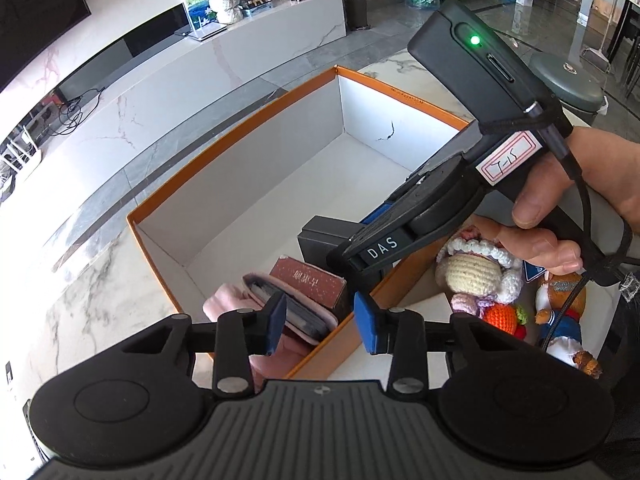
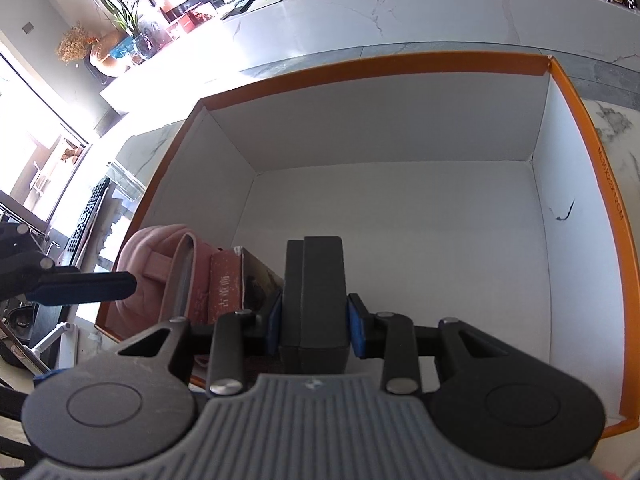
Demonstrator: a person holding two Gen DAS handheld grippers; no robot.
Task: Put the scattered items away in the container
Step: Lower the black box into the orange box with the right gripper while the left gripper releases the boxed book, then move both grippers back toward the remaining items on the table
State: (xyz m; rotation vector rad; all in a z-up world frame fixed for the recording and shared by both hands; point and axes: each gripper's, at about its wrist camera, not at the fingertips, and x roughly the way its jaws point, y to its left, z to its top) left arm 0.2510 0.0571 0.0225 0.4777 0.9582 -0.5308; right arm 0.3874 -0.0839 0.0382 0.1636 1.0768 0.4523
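The right tool is clamped on a dark grey case, its blue pads pressed against the case's two broad faces. The case stands on edge, its long axis running straight ahead toward 12 o'clock in the right wrist view, and it hangs inside the orange-rimmed white box, over the near end of the floor. Directly at 9 o'clock from the case, apparently touching it, stands a red book, and beyond that at 9 o'clock a pink pouch leans against the box's left wall. From 12 round to 3 o'clock the box floor is bare. So the case likely needs only to go down, staying parallel to the book. The left tool hovers with its pads apart and nothing between them, above the box's near rim. In its view, crocheted dolls lie outside the box on the desk, at 2 o'clock, nearer the right hand.
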